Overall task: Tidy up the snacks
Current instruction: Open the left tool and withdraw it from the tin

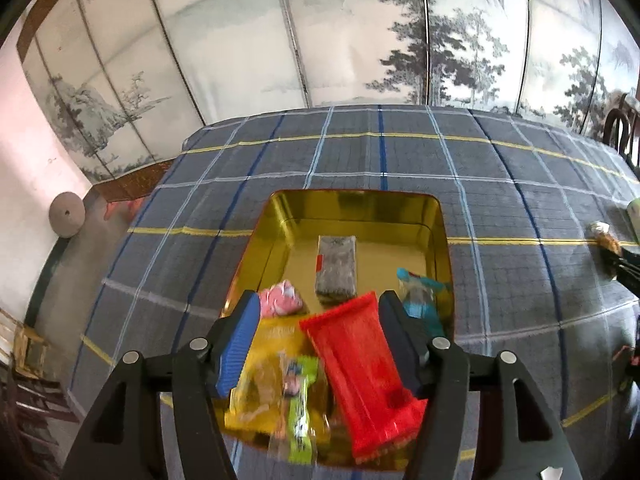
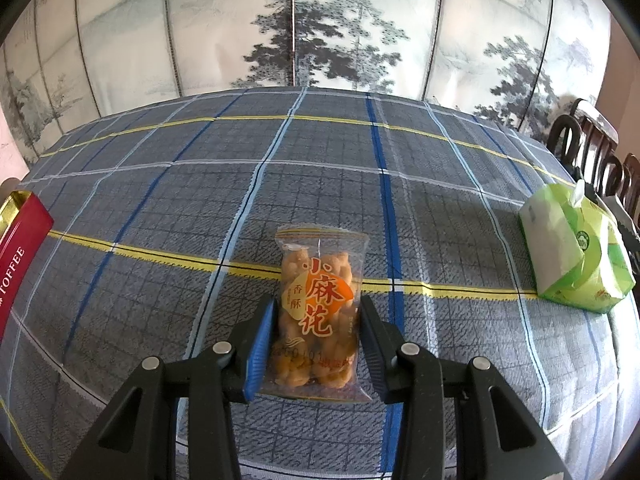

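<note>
Covering the table, a plaid cloth [image 2: 320,184] fronts painted screens [image 2: 320,20]; left fingers [image 1: 316,304] wide, right fingers [image 2: 316,312] holding twist-snack packet [image 2: 318,304]

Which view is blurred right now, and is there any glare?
Left wrist view: motion blur smears the red packet and green packet; the gold tin mirrors its contents. Right wrist view: sharp, the fried-twist packet fully legible, only fisheye bending at the tablecloth edges.

Green tissue pack [image 2: 576,248] on plaid tablecloth [image 2: 320,184], painted screen [image 2: 320,28] behind
</note>
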Tool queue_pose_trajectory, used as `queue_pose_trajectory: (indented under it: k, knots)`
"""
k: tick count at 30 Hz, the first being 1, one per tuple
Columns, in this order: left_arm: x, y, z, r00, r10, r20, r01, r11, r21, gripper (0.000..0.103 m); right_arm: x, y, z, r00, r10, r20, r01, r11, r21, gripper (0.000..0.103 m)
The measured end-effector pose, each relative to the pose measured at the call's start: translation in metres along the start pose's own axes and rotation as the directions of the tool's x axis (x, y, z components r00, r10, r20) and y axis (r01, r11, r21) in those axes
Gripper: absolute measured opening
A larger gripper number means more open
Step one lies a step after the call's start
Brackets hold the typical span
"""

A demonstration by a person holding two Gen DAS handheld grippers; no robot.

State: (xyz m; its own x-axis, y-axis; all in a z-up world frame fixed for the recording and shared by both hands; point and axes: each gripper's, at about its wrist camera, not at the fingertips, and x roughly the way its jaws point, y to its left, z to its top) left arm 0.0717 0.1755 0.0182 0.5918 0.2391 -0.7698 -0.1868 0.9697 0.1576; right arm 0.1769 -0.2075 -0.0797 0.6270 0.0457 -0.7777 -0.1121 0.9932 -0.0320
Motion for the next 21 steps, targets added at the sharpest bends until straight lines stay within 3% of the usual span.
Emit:
queue_pose_trajectory:
  k: [10, 21]
  knots:
    - [-0.029, 0.012, -0.04, 0.999, -0.037, 0.003, 0.037, 0.995, -0.089, 0.065, 0.003, -0.003, 0.009, 0.998, -0.023, -0.065, 0.025, 0.999, 0.035, 0.041]
    - [-0.04, 0.038, -0.064, 1.0, 0.004, -0.001, -0.004, 0.988, -0.152, 0.071, -0.009, 0.012, 0.008, 0.996, -0.051, -0.074, 0.058, 0.994, 0.094, 0.037]
